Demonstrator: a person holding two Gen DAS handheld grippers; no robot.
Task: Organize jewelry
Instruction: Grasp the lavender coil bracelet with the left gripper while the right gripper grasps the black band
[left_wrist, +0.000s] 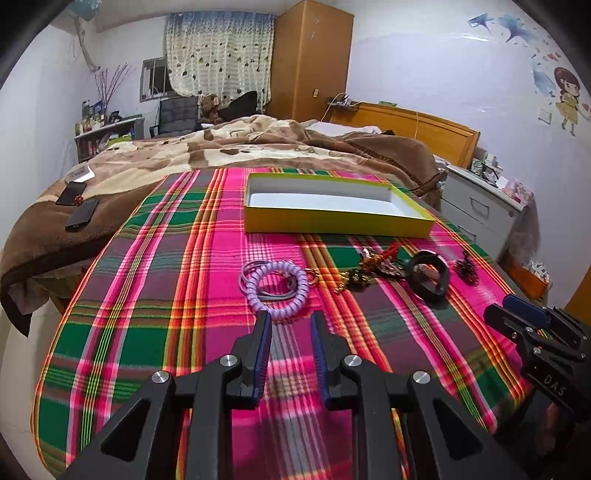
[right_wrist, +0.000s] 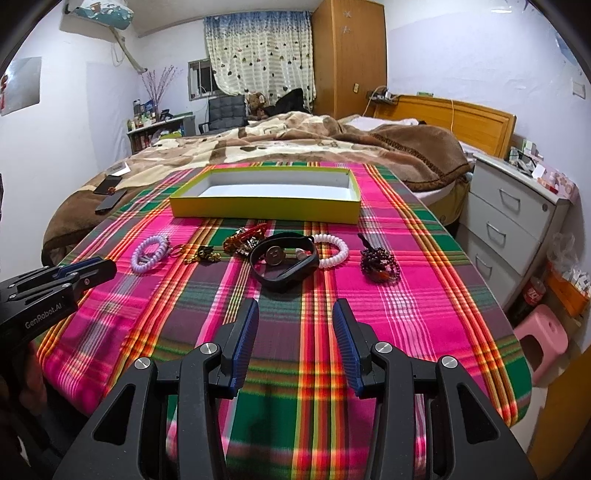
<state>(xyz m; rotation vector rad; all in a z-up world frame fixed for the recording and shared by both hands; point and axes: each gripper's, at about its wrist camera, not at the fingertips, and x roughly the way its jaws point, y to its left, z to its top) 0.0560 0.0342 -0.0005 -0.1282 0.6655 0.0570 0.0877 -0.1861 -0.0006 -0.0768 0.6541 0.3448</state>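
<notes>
A desk (right_wrist: 424, 295) draped in a soft plaid cloth (right_wrist: 369, 314) of pink, green and orange is seen from both wrist views. Towards its far end a shallow rectangular box (right_wrist: 266, 210) of yellow-green card sits open, its white inside bare.

In front of the box, a loose row of jewelry is laid out on the cloth. On the left, a lilac coiled bracelet (left_wrist: 275, 290) of glossy plastic spiral is seen, with thin grey hoops (left_wrist: 251, 275) lying partly under it. Next comes a tangle of gold and red trinkets (right_wrist: 236, 243), too jumbled to be told apart. A smooth black band (right_wrist: 284, 262) curls in a loop just right of them, a round metal coin-like piece (right_wrist: 274, 254) showing inside it. Behind the band a white coiled bracelet (right_wrist: 334, 253) is touching it, and well to the right a heap of dark red beads (right_wrist: 380, 264) is piled.

The left tongs (left_wrist: 290, 325) are held apart, nothing between the ribbed blue pads (left_wrist: 264, 354), their tips just short of the lilac bracelet. The right tongs (right_wrist: 295, 314) are also spread wide and empty, hovering just short of the black band.

Beyond the desk a bed is covered by a plush brown blanket (right_wrist: 295, 144), with two dark phones (left_wrist: 75, 206) lying on its near corner. A grey drawer unit (right_wrist: 513, 221) stands to the right.
</notes>
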